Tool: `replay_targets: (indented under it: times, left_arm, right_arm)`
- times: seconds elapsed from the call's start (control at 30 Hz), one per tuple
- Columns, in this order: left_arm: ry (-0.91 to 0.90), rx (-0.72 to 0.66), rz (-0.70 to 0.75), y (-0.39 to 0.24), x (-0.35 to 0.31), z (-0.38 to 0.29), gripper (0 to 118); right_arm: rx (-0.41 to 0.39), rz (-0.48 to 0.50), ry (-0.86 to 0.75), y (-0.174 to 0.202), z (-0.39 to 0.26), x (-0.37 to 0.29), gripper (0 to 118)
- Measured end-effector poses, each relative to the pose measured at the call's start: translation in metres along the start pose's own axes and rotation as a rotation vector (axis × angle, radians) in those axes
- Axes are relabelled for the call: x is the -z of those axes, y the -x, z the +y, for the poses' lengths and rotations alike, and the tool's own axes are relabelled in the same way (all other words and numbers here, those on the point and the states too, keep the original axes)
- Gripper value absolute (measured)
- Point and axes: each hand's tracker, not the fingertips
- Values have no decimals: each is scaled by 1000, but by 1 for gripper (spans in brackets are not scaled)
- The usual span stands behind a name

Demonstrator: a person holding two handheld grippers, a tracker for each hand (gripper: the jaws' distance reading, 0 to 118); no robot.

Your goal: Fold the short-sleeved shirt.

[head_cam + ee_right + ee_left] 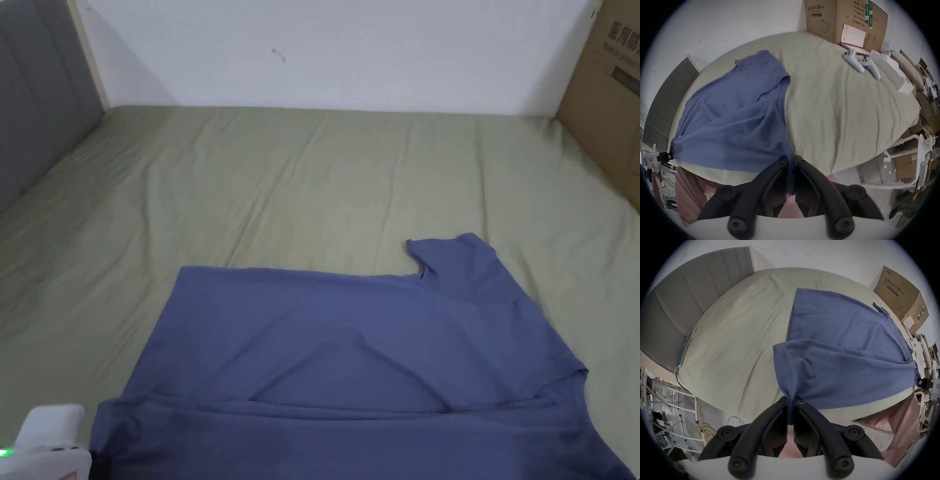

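Your left tongs [792,400] and right tongs [790,158] each pinch a near corner of the blue short-sleeved cotton shirt [350,350] on the green-sheeted bed [300,181]; open sheet beyond it reaches the printed brown cardboard box [609,94].

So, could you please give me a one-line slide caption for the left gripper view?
Left gripper shut on one corner of the blue shirt, spread over the green bed sheet.

White wall [350,50] behind an olive-sheeted bed [312,181] — grey padded headboard [37,106] left.
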Motion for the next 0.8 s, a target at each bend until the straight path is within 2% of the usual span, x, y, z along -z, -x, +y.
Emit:
replay_targets:
  times: [0.07,0.1,0.13,0.17,0.2,0.23,0.27,0.33,0.37,0.4,0.43,0.47,0.5,0.57,0.7,0.8]
  left_arm:
    - [-8,-35,-9,2,3,0,10]
    - [-15,-61,3,1,2,3,28]
    - [-31,-76,31,3,0,6,62]
    - [-49,-79,23,5,-4,8,74]
    - [-74,-89,8,6,-11,13,76]
    - [-96,-98,2,6,-18,19,77]
    - [-110,-100,3,4,-23,24,78]
    - [-148,-92,-10,-2,-32,39,75]
    - [-169,-91,-20,-6,-36,45,68]
    - [-192,-90,-33,-11,-37,51,52]
    - [-205,-79,-37,-16,-37,57,18]
    - [-215,-66,-41,-21,-33,60,0]
    - [-205,-62,-32,-27,-25,64,0]
    - [-171,-56,-34,-33,-13,65,0]
    - [-140,-59,-54,-42,1,71,0]
    - [-137,-48,-52,-45,5,85,0]
  right_arm:
    - [18,4,3,2,0,3,7]
    - [21,0,-5,3,3,2,10]
    - [13,-24,-21,6,9,-3,26]
    - [-10,-52,-49,7,15,-7,48]
    - [-34,-43,-73,9,21,-12,70]
    - [-40,-35,-85,11,29,-18,78]
    - [-44,-32,-108,14,37,-24,78]
    - [-60,-7,-154,27,54,-38,77]
    - [-60,13,-165,30,62,-40,71]
    - [-57,38,-169,34,69,-41,55]
    - [-54,61,-183,40,74,-43,12]
    - [-46,68,-191,45,76,-39,0]
    - [-40,62,-185,50,77,-33,0]
    - [-25,117,-135,55,75,-17,0]
    - [-15,87,-99,64,80,13,0]
    - [0,107,-91,70,103,25,0]
